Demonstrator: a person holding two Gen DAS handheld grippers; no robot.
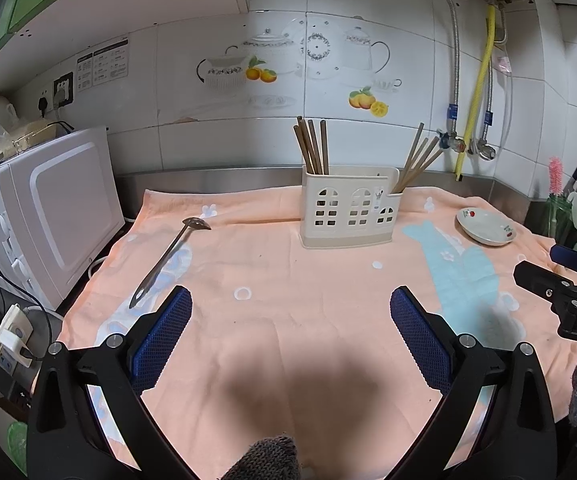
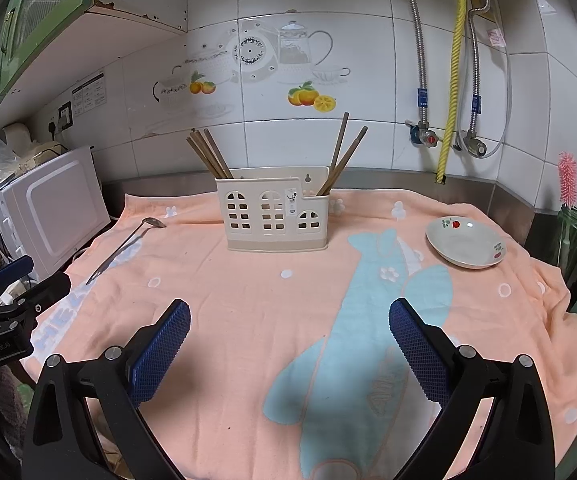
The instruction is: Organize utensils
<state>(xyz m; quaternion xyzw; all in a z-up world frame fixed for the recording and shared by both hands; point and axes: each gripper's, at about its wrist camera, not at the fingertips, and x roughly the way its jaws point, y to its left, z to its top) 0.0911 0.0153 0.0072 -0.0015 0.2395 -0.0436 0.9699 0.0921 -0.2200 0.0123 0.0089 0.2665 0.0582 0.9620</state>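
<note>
A metal spoon (image 1: 168,258) lies on the peach towel (image 1: 280,288) at the left, bowl toward the wall; it also shows in the right wrist view (image 2: 124,248). A cream utensil holder (image 1: 348,212) stands at the back with brown chopsticks (image 1: 312,146) in its left and right sections; it shows in the right wrist view (image 2: 274,214) too. My left gripper (image 1: 290,308) is open and empty above the towel, near the spoon's handle end. My right gripper (image 2: 288,320) is open and empty over the towel's blue fish print.
A white microwave (image 1: 48,216) stands at the left edge. A small flowered dish (image 1: 486,226) sits on the towel at the right, also in the right wrist view (image 2: 466,246). Pipes and valves (image 1: 464,144) run down the tiled wall. Bottles and knives stand at far right.
</note>
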